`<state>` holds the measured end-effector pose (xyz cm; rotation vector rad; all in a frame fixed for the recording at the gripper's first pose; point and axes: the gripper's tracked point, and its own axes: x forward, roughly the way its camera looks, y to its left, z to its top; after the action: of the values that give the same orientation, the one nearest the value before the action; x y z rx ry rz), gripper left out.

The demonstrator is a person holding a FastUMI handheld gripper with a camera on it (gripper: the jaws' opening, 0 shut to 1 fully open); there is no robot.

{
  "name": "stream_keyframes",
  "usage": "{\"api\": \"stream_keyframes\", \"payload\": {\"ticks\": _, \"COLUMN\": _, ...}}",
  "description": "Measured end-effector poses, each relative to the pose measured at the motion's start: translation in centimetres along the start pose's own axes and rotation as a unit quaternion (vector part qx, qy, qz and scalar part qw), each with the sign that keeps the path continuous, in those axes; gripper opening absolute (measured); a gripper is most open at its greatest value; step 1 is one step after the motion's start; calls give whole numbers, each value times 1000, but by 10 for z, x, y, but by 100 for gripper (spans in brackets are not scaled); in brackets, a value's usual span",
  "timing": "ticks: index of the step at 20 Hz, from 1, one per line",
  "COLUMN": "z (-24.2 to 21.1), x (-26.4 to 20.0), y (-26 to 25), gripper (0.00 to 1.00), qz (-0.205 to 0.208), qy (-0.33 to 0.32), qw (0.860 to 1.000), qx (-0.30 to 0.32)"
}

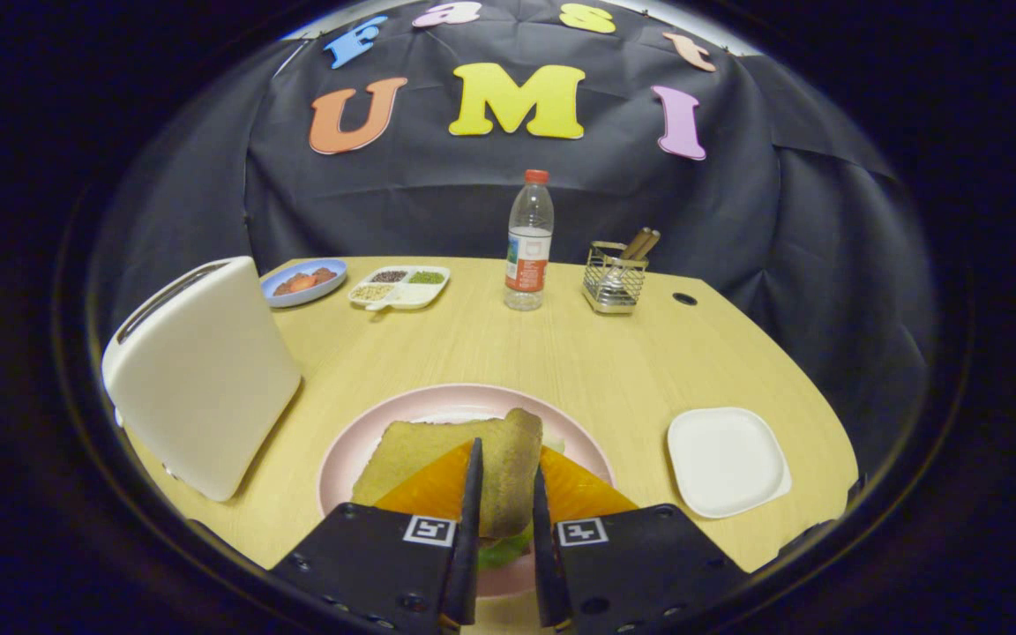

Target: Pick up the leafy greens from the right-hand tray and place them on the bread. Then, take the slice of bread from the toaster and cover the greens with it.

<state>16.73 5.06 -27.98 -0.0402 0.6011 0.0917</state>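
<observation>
The gripper (505,494) hangs low over the near edge of the table (561,353), aimed forward and tilted down toward the tabletop. Its two fingers (471,520) stand close together, nearly parallel, with only a narrow gap between them. In that gap sits the near edge of the slice of bread (473,459), and both fingers press on it, one from the left, one from the right. The fingertips reach roughly to the middle of the slice. Behind them, the two broad finger mounts (367,556) spread out to either side, level with each other.
</observation>
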Motion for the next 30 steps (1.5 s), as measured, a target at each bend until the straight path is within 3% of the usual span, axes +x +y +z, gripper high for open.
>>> {"api": "stream_keyframes", "payload": {"ticks": 4, "z": -4, "x": 3, "y": -9, "gripper": 37, "qz": -7, "qy": -1, "qw": 1000, "qx": 13}}
{"api": "stream_keyframes", "payload": {"ticks": 7, "z": -8, "x": 2, "y": -16, "gripper": 61, "qz": -23, "qy": 1, "qw": 1000, "qx": 1}}
{"api": "stream_keyframes", "payload": {"ticks": 11, "z": 0, "x": -10, "y": -20, "gripper": 73, "qz": -28, "qy": -18, "qw": 999, "qx": 10}}
{"api": "stream_keyframes", "payload": {"ticks": 17, "z": 37, "x": -72, "y": -9, "gripper": 94, "qz": -16, "qy": -88, "qw": 996, "qx": 25}}
{"api": "stream_keyframes", "payload": {"ticks": 24, "z": 80, "x": -172, "y": -20, "gripper": 95, "qz": -51, "qy": -189, "qw": 980, "qx": 31}}
{"api": "stream_keyframes", "payload": {"ticks": 30, "z": 113, "x": -272, "y": -33, "gripper": 95, "qz": -73, "qy": -297, "qw": 951, "qx": 41}}
